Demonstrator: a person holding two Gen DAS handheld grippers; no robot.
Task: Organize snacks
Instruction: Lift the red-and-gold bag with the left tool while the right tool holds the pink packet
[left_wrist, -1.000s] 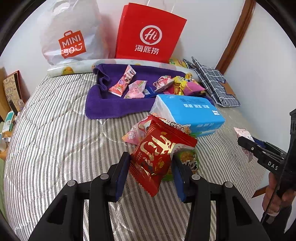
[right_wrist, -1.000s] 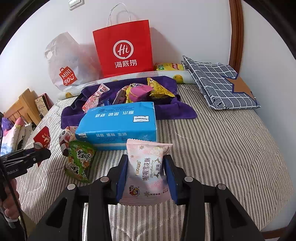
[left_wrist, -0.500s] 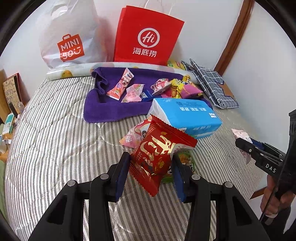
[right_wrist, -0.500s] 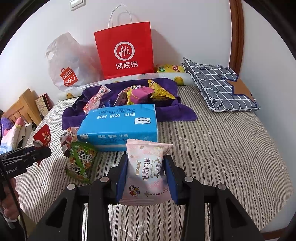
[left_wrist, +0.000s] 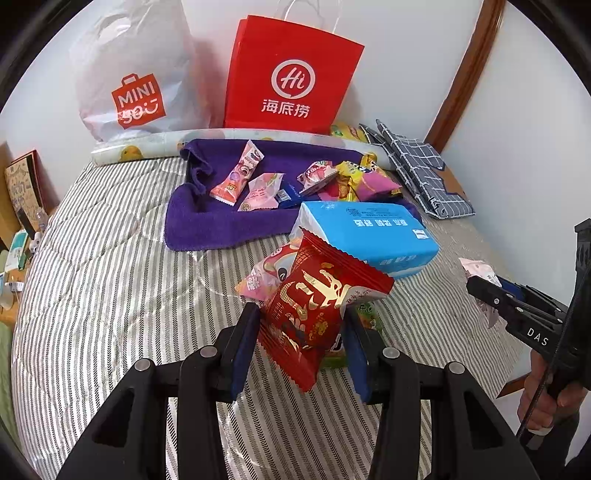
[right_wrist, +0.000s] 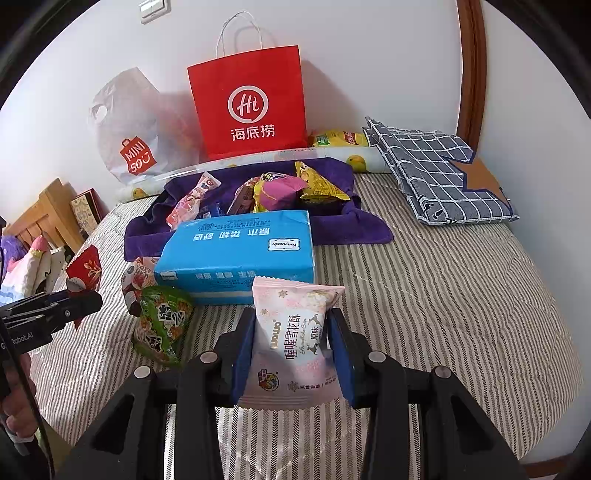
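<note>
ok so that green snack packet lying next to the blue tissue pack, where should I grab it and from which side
Take the green snack packet across its puffy middle, coming from above on the side away from the blue tissue pack. It lies flat on the striped bedcover with a pink panda packet crowding its far end, so the near, open side probably gives the fingers the most room.

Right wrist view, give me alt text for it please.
The right gripper clamps a pale pink snack packet over a striped bed. Behind it lie a blue tissue pack and snacks on a purple towel.
</note>
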